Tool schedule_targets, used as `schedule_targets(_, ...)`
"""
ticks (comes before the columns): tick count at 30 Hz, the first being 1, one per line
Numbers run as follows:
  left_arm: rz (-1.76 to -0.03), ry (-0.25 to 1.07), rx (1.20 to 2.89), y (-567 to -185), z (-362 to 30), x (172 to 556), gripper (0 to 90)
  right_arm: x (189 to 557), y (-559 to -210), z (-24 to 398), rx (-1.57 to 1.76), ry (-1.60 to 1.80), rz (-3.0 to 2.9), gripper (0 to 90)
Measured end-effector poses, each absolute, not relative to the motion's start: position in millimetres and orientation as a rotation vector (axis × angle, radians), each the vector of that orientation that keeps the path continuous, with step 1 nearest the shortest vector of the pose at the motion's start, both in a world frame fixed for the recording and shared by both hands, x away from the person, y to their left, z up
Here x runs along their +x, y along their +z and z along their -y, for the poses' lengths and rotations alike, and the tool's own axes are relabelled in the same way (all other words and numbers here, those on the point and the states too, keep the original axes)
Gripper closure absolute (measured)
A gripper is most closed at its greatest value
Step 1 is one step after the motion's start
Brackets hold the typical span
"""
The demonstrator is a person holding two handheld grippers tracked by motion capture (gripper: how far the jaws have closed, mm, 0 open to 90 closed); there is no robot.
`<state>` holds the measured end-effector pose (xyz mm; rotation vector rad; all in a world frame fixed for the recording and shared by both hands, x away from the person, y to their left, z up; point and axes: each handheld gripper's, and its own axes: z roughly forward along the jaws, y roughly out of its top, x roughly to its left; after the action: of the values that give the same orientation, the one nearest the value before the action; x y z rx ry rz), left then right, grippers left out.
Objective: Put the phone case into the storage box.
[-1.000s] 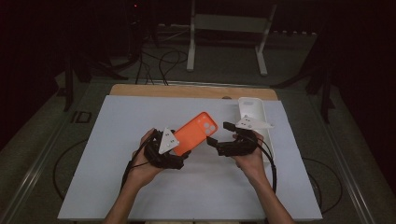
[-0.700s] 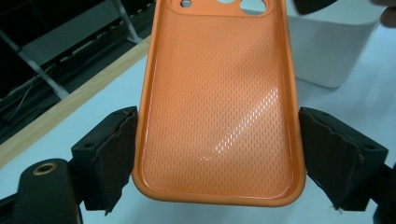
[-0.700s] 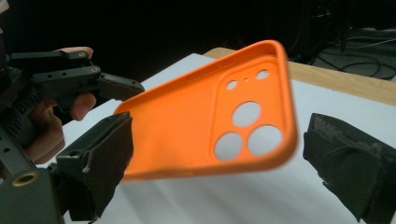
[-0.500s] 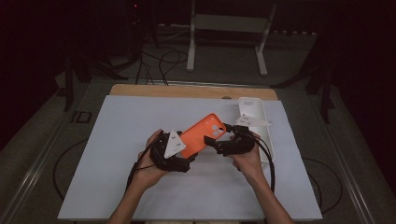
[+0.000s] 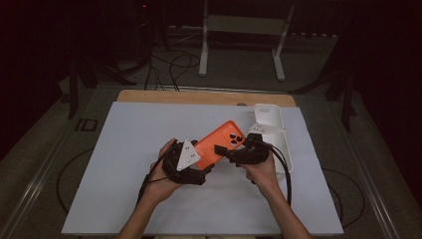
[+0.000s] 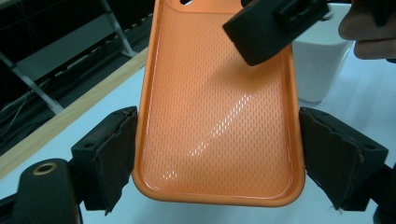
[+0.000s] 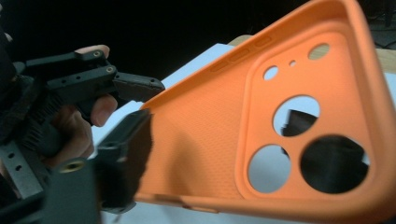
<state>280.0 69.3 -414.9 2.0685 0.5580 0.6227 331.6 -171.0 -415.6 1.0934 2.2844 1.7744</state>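
The orange phone case [image 5: 220, 144] hangs above the middle of the white worktop [image 5: 124, 149], carried between the two grippers, with a white case [image 5: 271, 132] lying on the worktop just beyond the right hand. The left gripper [image 5: 201, 172] has the case's lower end across its width: in the left gripper view its fingers [image 6: 112, 154] stand wide on either long edge, the left pad touching the rim and the right one at or just off it, so the grip looks like a light clamp on a broad thing. The right gripper [image 5: 226, 152] comes in at the camera end; its fingers have just been closing, and in the right gripper view one finger [image 7: 123, 154] lies against the outside of the case while the other shows dark through the camera holes, so the wall of the case sits between them, though I cannot tell whether the pads press yet. The step in hand looks like a handover or a two-handed hold. To do it well, the right fingers should finish closing on the flat wall beside the camera cut-outs, not on the thin bridges between the holes, which would flex. The left gripper should keep its hold until the right one is firm, since soft silicone bows and slips when squeezed from one end. Keeping the case level and clear of the white case avoids a knock.
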Motion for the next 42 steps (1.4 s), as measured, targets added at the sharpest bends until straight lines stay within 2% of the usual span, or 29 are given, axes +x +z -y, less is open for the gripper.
schedule_targets(10, -0.555, 0.627, 2.095, -421.2, -62.2, 279.8, 16.4, 331.6, -416.8, 165.6, 1.149, 1.842, -2.324, 69.1)
schedule_targets(13, -0.56, 0.624, 2.105, -424.5, -61.6, 280.5, 16.4, 330.5, -415.8, 163.5, 1.167, 1.832, -2.335, 76.7)
schedule_targets(26, -0.586, 0.652, 2.139, -431.7, -58.6, 283.5, 16.5, 326.3, -412.8, 152.9, 1.195, 1.764, -2.352, 86.4)
schedule_targets(35, -0.608, 0.685, 2.152, -433.7, -57.6, 283.6, 15.4, 325.2, -411.6, 147.3, 1.206, 1.74, -2.326, 87.2)
schedule_targets(42, -0.638, 0.636, 2.135, -432.5, -62.3, 286.9, 9.0, 326.4, -411.4, 150.6, 1.214, 1.72, -2.322, 87.0)
